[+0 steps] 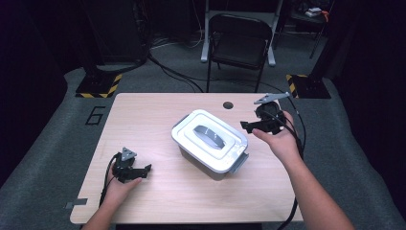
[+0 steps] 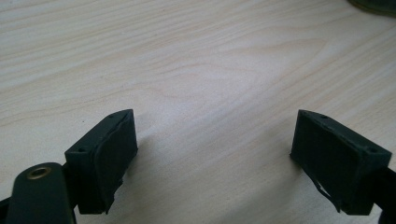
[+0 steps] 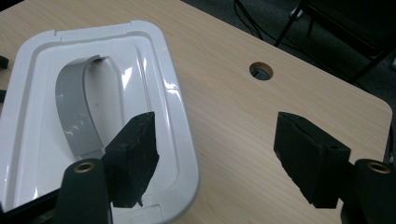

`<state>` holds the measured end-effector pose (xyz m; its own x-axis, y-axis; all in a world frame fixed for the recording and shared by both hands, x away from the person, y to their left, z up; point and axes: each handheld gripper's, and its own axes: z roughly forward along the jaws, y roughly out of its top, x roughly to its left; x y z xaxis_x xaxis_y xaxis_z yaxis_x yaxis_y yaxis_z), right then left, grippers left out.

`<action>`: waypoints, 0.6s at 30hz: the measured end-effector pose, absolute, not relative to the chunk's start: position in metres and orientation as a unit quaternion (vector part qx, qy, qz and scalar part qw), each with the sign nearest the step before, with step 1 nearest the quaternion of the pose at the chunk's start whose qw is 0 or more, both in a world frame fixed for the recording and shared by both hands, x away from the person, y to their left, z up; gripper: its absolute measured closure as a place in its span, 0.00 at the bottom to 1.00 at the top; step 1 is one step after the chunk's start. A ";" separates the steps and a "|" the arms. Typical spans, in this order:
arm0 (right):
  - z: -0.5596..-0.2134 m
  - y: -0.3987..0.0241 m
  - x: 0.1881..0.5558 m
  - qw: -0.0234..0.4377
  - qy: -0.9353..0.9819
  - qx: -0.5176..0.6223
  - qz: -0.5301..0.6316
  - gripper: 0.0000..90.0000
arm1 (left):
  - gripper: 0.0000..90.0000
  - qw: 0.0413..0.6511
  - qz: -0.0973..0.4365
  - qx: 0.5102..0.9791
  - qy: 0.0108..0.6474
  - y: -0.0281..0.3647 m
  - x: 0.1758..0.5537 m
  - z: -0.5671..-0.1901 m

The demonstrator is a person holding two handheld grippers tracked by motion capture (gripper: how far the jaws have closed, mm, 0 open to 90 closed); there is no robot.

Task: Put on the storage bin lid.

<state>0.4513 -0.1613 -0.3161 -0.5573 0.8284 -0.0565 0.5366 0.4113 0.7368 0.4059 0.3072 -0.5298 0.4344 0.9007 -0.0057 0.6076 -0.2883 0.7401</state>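
A white lidded box (image 1: pixel 210 143) with a grey handle (image 1: pixel 209 135) on its lid stands in the middle of the wooden table (image 1: pixel 158 110). My right gripper (image 1: pixel 249 126) hovers just right of the box, open, nothing between its jaws. In the right gripper view the white lid (image 3: pixel 154 70) and its grey handle (image 3: pixel 74 112) lie left of and under the left jaw, and the right gripper (image 3: pixel 215 158) stands over bare table. My left gripper (image 1: pixel 143 171) rests at the front left of the table, open and empty. The left gripper (image 2: pixel 212 158) spans bare wood.
A round cable hole (image 1: pixel 228 105) sits near the table's far edge, also seen as the hole (image 3: pixel 261 71) in the right gripper view. A black folding chair (image 1: pixel 239 43) stands beyond the table. Grey latches (image 1: pixel 241 162) flank the box.
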 end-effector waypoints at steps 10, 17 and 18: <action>-0.327 -0.182 0.449 0.219 0.801 0.439 0.342 0.34 | 0.16 0.344 0.213 0.774 0.487 0.307 0.406 -0.530; -0.337 -0.194 0.446 0.223 0.795 0.450 0.340 0.34 | 0.16 0.344 0.213 0.773 0.488 0.307 0.406 -0.530; -0.339 -0.195 0.445 0.220 0.793 0.455 0.340 0.34 | 0.16 0.344 0.213 0.773 0.488 0.307 0.406 -0.530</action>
<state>0.4450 -0.1953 -0.3385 -0.4888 0.8715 -0.0391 0.5720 0.3540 0.7399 0.4058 0.3071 -0.5298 0.4330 0.9014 -0.0055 0.6076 -0.2873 0.7405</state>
